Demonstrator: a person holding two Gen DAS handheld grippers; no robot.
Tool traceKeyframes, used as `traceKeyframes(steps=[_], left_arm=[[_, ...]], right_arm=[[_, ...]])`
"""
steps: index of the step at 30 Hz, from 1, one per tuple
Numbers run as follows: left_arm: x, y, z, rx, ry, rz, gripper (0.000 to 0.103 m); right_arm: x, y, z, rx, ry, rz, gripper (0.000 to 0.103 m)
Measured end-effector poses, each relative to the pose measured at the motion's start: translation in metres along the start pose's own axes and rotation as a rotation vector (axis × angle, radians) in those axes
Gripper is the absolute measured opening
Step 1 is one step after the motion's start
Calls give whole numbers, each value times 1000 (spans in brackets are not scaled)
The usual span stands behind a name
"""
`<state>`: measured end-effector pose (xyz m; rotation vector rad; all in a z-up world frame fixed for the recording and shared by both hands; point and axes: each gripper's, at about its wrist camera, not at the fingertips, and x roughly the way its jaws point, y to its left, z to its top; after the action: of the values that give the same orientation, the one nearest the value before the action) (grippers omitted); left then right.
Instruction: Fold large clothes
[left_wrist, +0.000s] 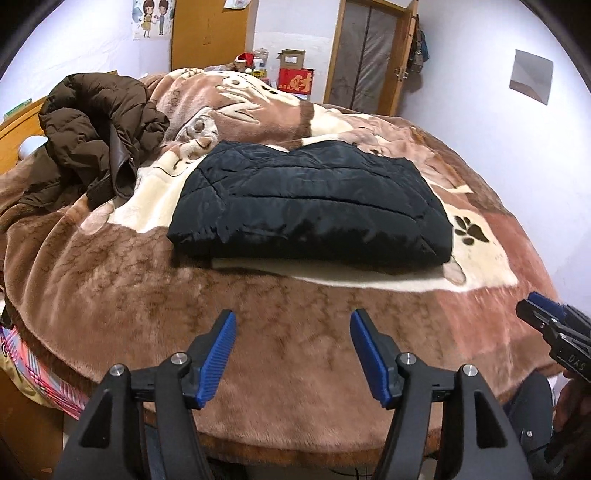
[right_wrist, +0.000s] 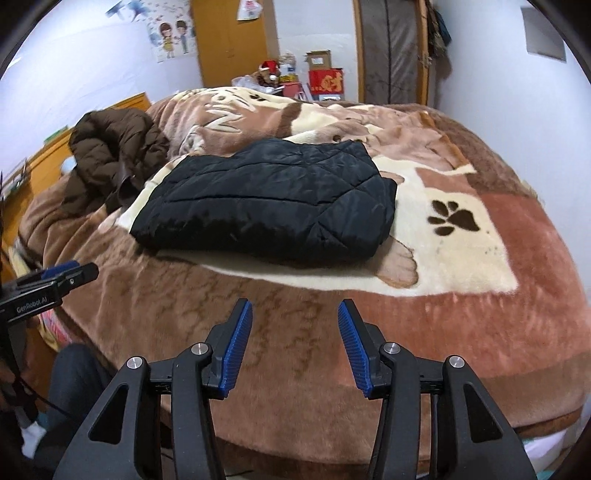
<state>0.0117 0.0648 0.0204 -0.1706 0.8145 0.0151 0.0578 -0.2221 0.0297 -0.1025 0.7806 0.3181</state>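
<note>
A black quilted jacket (left_wrist: 314, 206) (right_wrist: 266, 206) lies folded into a flat rectangle in the middle of the bed. A brown puffer coat (left_wrist: 96, 136) (right_wrist: 114, 155) sits crumpled in a heap at the far left of the bed. My left gripper (left_wrist: 293, 325) hangs open over the near edge of the blanket, well short of the black jacket, with nothing between its blue pads. My right gripper (right_wrist: 295, 314) is open too, empty, above the same near edge. Each gripper shows at the side of the other's view: right gripper (left_wrist: 546, 314), left gripper (right_wrist: 74, 271).
A brown and cream fleece blanket (left_wrist: 258, 302) (right_wrist: 461, 295) with paw prints covers the bed. Boxes and clutter (left_wrist: 295, 74) stand beyond the far end, beside a wooden wardrobe (left_wrist: 207, 33) and a door (left_wrist: 365, 55). A person's leg (right_wrist: 74, 380) is at lower left.
</note>
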Motion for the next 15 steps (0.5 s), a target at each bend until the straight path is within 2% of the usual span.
traceKeyframes(steps=[7,15], left_arm=[[-11,-4,-5,-2,-22,1,66],[-7,-1,-8,-21,-21,22,66]], right_arm=[[-9,10,-3,-25,-21,-7,50],[-1,14,-6,-32,3,4,50]])
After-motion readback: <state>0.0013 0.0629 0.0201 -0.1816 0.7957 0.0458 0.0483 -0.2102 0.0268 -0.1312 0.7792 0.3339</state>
